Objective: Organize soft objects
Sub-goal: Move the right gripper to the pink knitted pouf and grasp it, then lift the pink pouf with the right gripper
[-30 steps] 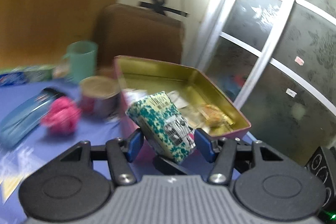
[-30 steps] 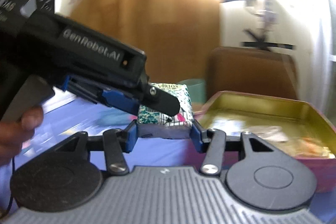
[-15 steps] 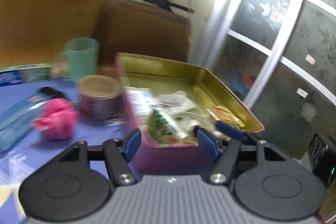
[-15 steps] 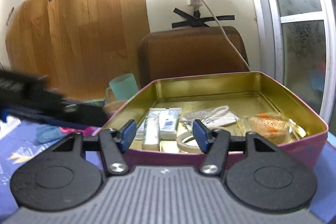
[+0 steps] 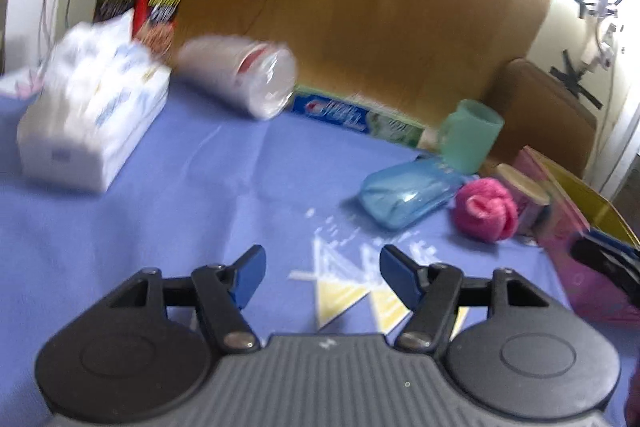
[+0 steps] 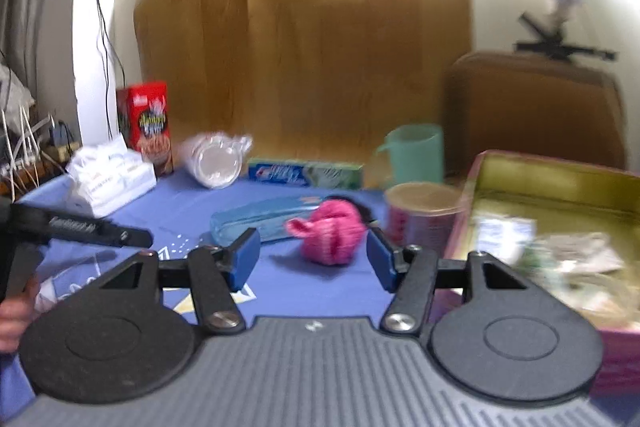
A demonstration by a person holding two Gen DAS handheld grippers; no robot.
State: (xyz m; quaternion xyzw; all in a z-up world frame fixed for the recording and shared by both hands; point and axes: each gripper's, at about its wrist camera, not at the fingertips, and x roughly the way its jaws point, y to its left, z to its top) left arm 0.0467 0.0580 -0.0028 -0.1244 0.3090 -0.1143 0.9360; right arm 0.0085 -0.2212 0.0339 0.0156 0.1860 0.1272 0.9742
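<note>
1. Nearest the camera, at the bottom centre of the left wrist view, the left gripper [image 5: 322, 273] is spreading its blue jaws, with only bare purple tablecloth [image 5: 120, 227] between them.
2. Low in the right wrist view, the right gripper [image 6: 312, 257] stands parted and empty; the pink knitted ball [image 6: 330, 237] shows in the gap but lies beyond the tips, untouched.
3. At middle right of the left view, that ball rests on the cloth, just beside the clear blue pouch [image 5: 408, 197] and a small paper-topped cup [image 6: 422, 213].
4. It is roughly round, so no long axis is clear; a small folded nub points toward frame left in the right view.
5. Right of it sits the open pink tin [image 6: 556, 195], already holding soft packets.
6. Risks, as a judgement: both views are blurred, so a hurried close may snag the pouch or tip the cup, and the soft ball may squash and slip out.
7. Farther back at upper left, the white tissue pack [image 5: 94, 115] lies well apart.
</note>
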